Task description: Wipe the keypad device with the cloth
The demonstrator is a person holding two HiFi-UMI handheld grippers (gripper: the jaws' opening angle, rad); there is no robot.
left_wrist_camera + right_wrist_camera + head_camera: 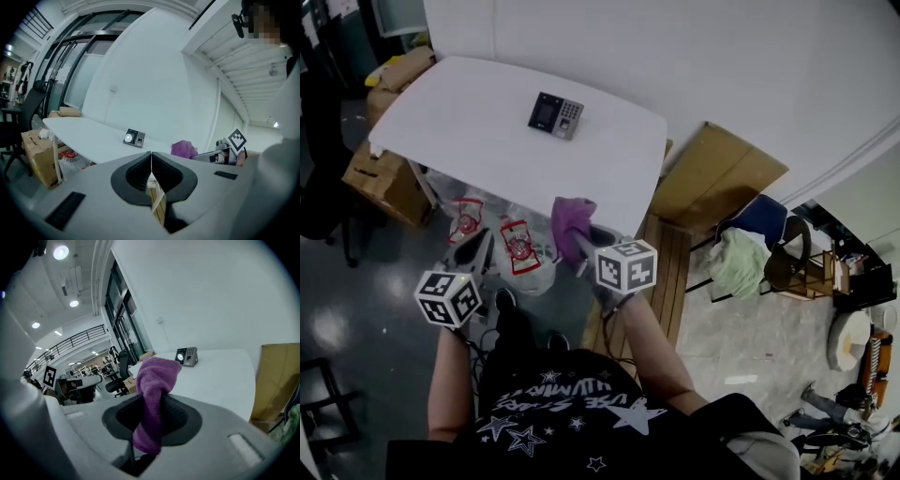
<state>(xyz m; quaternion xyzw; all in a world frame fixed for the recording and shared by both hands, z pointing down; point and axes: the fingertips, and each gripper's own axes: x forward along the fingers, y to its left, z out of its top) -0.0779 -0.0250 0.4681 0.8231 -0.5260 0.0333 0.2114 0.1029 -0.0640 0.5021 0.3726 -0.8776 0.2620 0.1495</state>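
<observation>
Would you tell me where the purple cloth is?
In the head view, the purple towelling cloth is pinched in the right tongs, at the white table's near edge.

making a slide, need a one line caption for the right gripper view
The right gripper pinches a purple cloth in its jaws, facing the keypad device on the white table ahead.
</observation>
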